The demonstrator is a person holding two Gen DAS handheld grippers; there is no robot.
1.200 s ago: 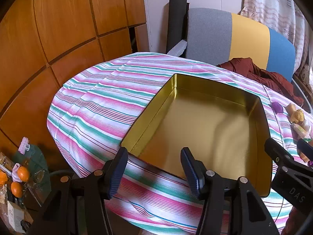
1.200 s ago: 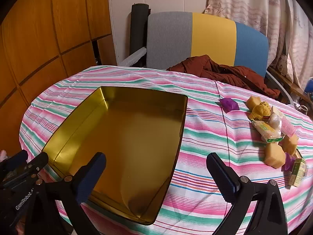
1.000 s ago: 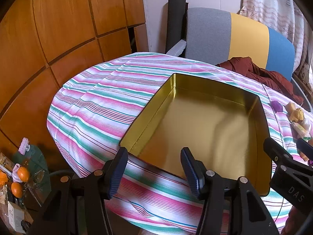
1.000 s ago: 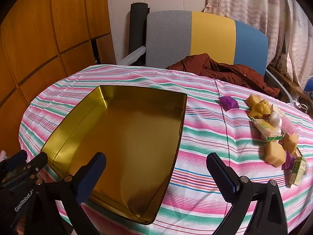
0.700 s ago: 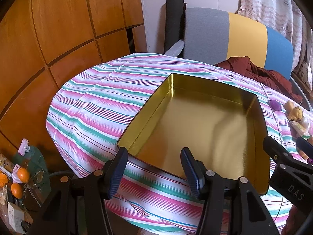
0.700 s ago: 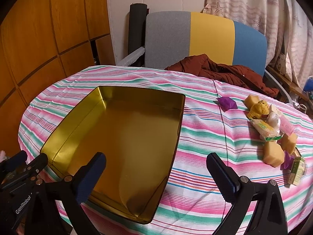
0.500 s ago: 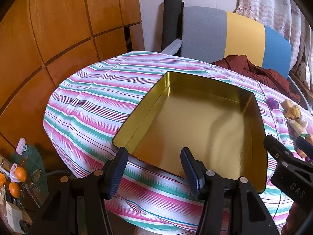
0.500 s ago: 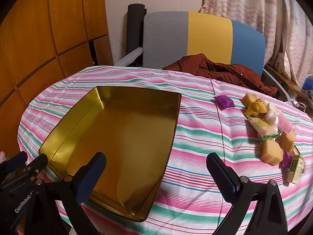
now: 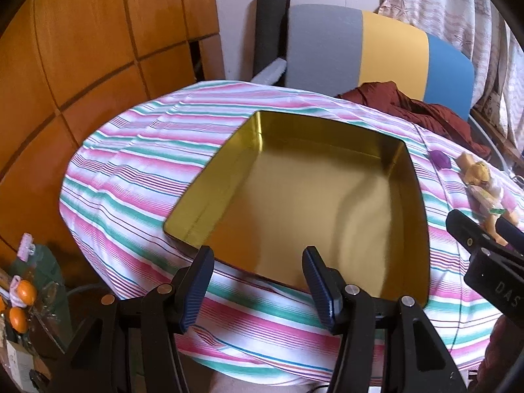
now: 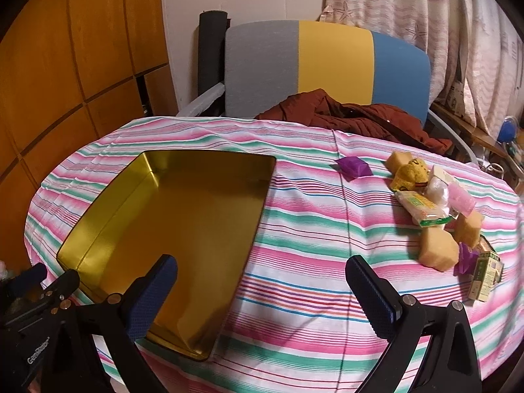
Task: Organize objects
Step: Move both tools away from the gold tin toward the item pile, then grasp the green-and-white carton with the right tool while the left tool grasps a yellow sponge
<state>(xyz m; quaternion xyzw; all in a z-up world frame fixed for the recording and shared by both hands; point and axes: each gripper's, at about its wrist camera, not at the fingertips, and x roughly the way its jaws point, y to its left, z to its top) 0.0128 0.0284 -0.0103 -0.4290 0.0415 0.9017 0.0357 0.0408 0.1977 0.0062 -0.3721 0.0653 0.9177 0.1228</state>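
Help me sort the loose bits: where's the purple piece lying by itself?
In the right wrist view the purple piece lies on the striped cloth, between the gold tin and the snack pile, nearer the pile.

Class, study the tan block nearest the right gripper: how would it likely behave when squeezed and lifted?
The tan block looks porous like sponge, so it probably compresses and weighs little. Its flat faces suggest it won't roll. The right gripper, open, looks wide enough.

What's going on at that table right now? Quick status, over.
Left gripper open, empty. Right gripper open, empty. Gold tin empty; snack pile lies apart on striped cloth. Nothing in the way.
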